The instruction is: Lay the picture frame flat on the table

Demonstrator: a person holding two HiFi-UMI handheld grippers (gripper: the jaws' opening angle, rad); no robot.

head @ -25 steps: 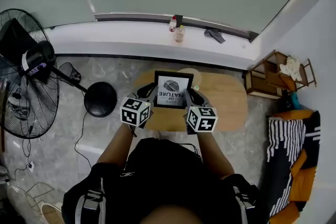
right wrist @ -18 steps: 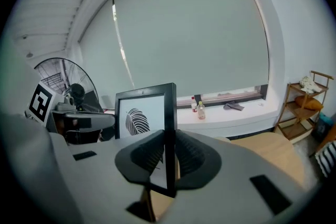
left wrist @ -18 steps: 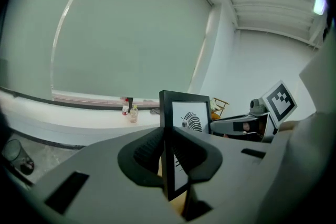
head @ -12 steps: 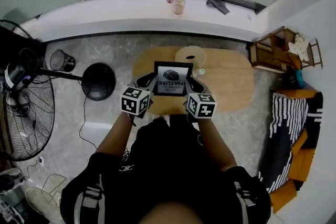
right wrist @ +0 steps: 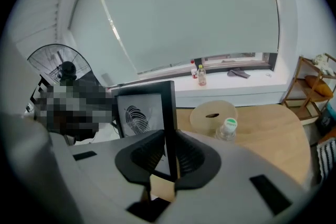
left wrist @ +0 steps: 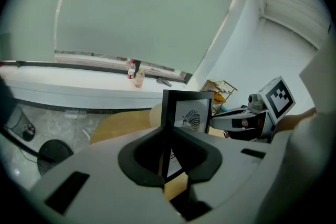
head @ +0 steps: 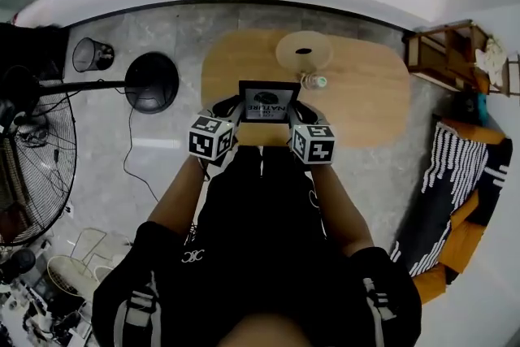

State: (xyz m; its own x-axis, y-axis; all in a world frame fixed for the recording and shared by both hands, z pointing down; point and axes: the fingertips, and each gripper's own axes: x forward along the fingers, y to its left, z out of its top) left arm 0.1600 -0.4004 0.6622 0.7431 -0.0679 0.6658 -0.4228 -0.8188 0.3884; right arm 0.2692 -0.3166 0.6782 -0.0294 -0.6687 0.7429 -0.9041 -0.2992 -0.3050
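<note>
Since 1 s ago the head view has swung fwd: more of the oval wooden surface (head: 366, 114) shows, and the black-rimmed picture frame w/ white print (head: 268, 103) reads shorter. Frame is held roughly upright over the surface's near edge; contact w/ surface not confirmed. Left gripper (head: 230, 110) jaws clamp the frame's left rim, and right gripper (head: 298, 114) jaws clamp its right rim. Risks: the clear green-capped bottle (head: 314, 82) stands just behind the frame's right corner, so laying it away from the operator may knock it. Thin-edge grips may slip if the hands tilt unevenly.
</note>
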